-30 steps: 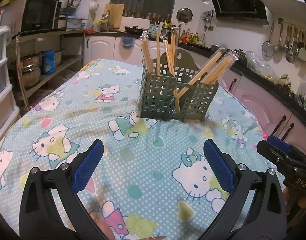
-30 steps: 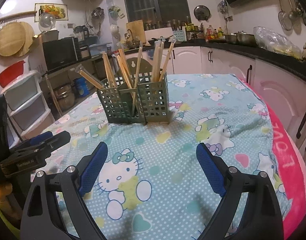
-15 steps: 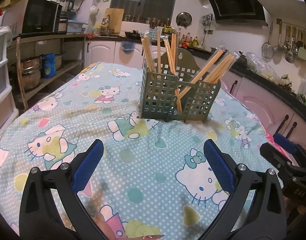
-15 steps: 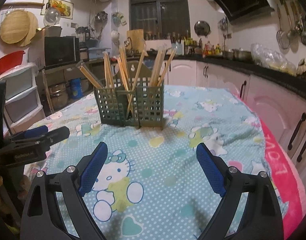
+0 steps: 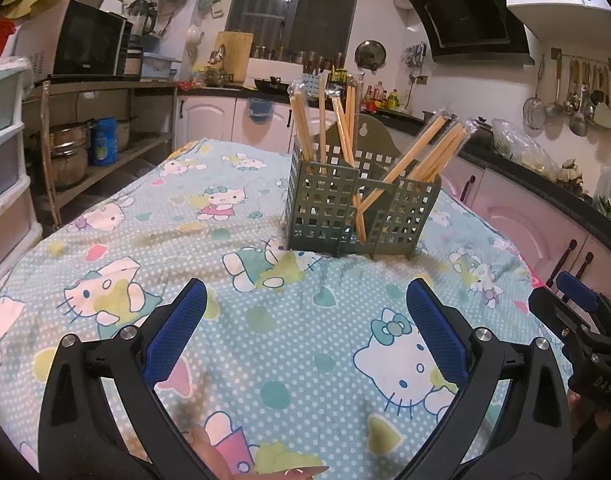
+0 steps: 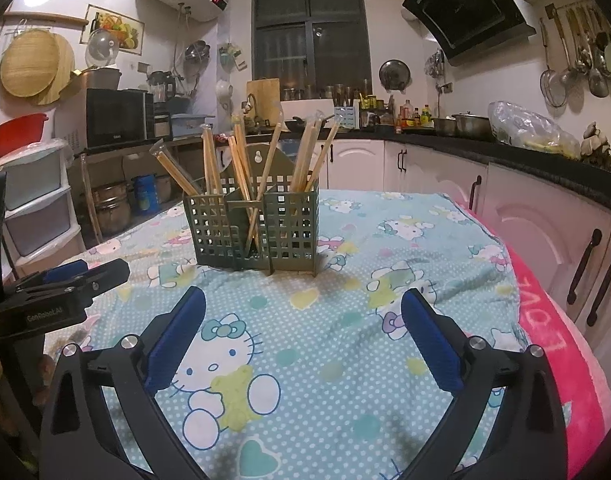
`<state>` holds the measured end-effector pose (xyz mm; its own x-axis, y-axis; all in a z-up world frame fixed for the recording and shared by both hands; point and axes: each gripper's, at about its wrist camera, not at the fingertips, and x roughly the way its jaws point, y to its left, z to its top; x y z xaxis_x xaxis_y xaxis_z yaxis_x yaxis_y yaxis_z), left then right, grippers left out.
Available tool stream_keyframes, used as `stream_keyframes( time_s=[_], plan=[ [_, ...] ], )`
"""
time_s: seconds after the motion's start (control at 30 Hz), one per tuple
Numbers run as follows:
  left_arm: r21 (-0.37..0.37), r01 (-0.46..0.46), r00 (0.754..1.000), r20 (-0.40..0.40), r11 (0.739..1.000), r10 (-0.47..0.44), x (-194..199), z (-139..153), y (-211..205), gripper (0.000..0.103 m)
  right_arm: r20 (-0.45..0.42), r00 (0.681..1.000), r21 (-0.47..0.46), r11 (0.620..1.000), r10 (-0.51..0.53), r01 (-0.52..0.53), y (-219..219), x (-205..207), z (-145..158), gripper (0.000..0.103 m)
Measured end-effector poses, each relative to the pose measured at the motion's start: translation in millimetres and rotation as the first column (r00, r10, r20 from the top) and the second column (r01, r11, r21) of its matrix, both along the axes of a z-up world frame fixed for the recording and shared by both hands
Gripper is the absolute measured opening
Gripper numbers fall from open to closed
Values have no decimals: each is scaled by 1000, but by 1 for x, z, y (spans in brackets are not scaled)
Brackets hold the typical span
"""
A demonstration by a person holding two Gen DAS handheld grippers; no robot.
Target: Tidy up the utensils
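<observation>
A green perforated utensil holder (image 5: 359,212) (image 6: 255,230) stands in the middle of the cartoon-cat tablecloth (image 5: 265,320). Several wrapped wooden chopstick pairs (image 5: 333,120) (image 6: 241,160) lean upright in its compartments. My left gripper (image 5: 305,312) hovers well short of the holder, open, nothing between its blue pads (image 5: 181,332). My right gripper (image 6: 303,316) also sits back from the holder, its jaws still opening wide with nothing between them. Each gripper shows at the edge of the other's view: the right gripper (image 5: 577,312) and the left gripper (image 6: 69,280).
Pink cabinets (image 6: 545,232) and a dark counter run along the right. A shelf with a microwave (image 5: 89,44) and pots stands to the left, beside plastic drawers (image 6: 37,200). A pink cloth edge (image 6: 553,320) hangs off the table's right side.
Both views have tilted up slightly, so the holder sits lower in frame and more of the walls shows. Nothing on the table moved. Both grippers remain empty.
</observation>
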<state>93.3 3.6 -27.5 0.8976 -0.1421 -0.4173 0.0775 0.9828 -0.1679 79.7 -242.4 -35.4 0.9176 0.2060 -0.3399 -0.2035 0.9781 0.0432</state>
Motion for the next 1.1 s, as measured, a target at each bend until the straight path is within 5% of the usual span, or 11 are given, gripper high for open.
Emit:
stream_keyframes(
  time_s=[1.1],
  plan=[
    [16, 1, 1000, 19, 1000, -2, -2, 0, -1, 92, 2, 1000, 8, 1000, -4, 4, -1, -2, 0, 96]
  ],
)
